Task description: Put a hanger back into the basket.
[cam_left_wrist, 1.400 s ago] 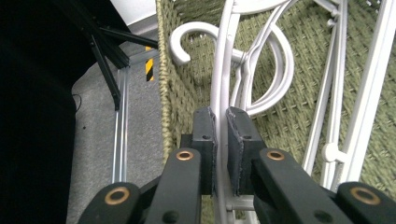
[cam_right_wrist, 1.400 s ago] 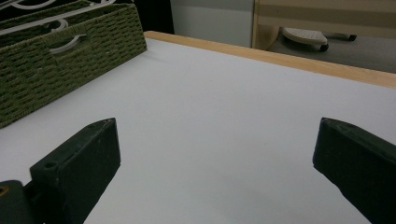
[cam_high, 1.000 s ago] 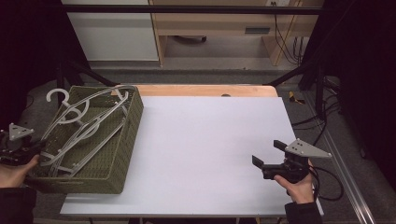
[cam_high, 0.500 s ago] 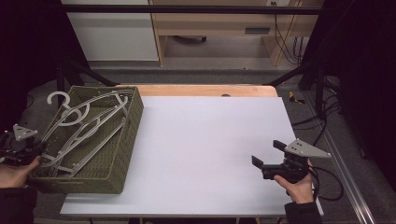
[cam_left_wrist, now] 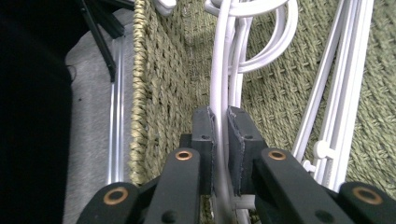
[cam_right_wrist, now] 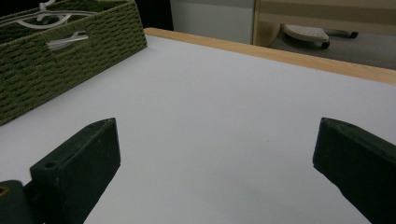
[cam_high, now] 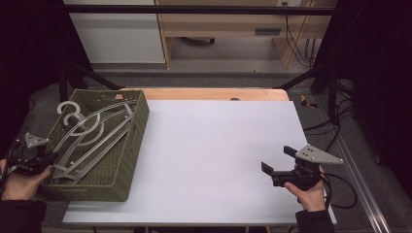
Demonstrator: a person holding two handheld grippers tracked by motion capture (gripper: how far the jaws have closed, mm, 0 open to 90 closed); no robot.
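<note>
Your left gripper point(cam_left_wrist: 219, 140) sits at the near left corner of the basket point(cam_high: 128, 145), and its fingers point(cam_left_wrist: 203, 135) are clamped on the white rod of a hanger point(cam_left_wrist: 219, 84). In the left gripper view the rod runs straight up between the two pads, close beside the basket's woven wall, with the hooks of the other hangers curling at the top. From above, your left hand point(cam_high: 19, 182) rests at the basket's outer edge, and the hangers point(cam_high: 92, 133) lie stacked slantwise inside the basket, hooks point(cam_high: 70, 110) toward its far left corner. The basket stands on the left end of the white desk point(cam_high: 209, 155).

Your right gripper point(cam_high: 279, 167) hovers low over the desk's near right part, well apart from the basket. Its fingers point(cam_right_wrist: 84, 158) stand wide with nothing between them, pointing across the bare desk toward the basket.
</note>
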